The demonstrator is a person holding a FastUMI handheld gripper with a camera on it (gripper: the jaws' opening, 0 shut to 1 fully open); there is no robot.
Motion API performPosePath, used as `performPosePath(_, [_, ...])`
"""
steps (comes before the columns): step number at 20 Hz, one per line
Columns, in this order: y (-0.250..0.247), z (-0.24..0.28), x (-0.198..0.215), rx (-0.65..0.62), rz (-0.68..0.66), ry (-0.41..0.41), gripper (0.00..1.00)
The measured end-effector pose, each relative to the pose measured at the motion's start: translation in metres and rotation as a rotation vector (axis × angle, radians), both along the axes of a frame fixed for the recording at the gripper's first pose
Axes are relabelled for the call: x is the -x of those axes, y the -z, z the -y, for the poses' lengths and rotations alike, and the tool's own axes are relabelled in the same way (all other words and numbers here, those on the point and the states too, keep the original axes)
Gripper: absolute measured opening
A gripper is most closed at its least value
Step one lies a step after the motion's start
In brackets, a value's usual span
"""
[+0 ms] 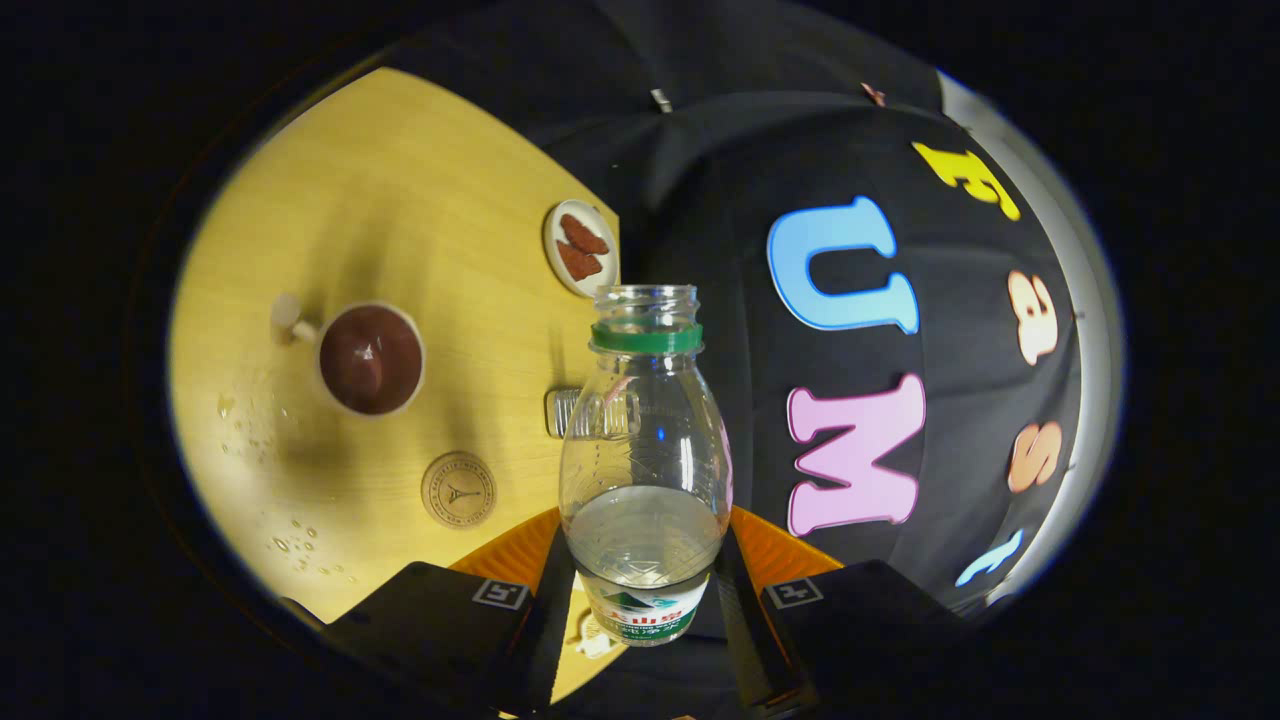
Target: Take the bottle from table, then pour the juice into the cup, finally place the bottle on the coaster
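A clear plastic bottle (645, 460) with a green neck ring and no cap stands between my fingers, and my gripper (645, 590) is shut on its lower body. It holds a little clear liquid near the bottom. The whole view is rolled, so the wooden table (420, 210) appears tipped on its side. A white cup (370, 358) with a handle sits on the table beyond the left finger, dark liquid inside. The round brown coaster (458, 489) lies on the table between the cup and my left finger.
A small white plate (581, 247) with two reddish-brown pieces rests near the table's far edge. A small ribbed clear object (562, 412) lies behind the bottle. Water drops (300, 545) dot the table near the coaster and cup.
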State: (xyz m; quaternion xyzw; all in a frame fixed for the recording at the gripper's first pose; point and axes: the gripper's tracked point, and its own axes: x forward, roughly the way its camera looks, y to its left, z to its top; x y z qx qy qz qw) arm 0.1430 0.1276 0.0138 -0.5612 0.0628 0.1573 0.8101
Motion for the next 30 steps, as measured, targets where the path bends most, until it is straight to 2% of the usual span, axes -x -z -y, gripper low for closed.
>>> performPosePath(8, [-0.011,0.009,-0.01,-0.623,-0.153,0.052,0.71])
performPosePath(11, [-0.007,0.011,-0.024,-0.76,-0.154,0.033,0.71])
performPosePath(16, [0.028,0.003,-0.037,-1.017,-0.278,0.017,0.71])
performPosePath(18, [0.043,0.004,-0.047,-1.078,-0.287,0.026,0.71])
performPosePath(25, [0.104,0.0,-0.073,-1.146,-0.323,0.043,0.72])
performPosePath(30, [0.116,0.001,-0.084,-1.168,-0.294,0.035,0.73])
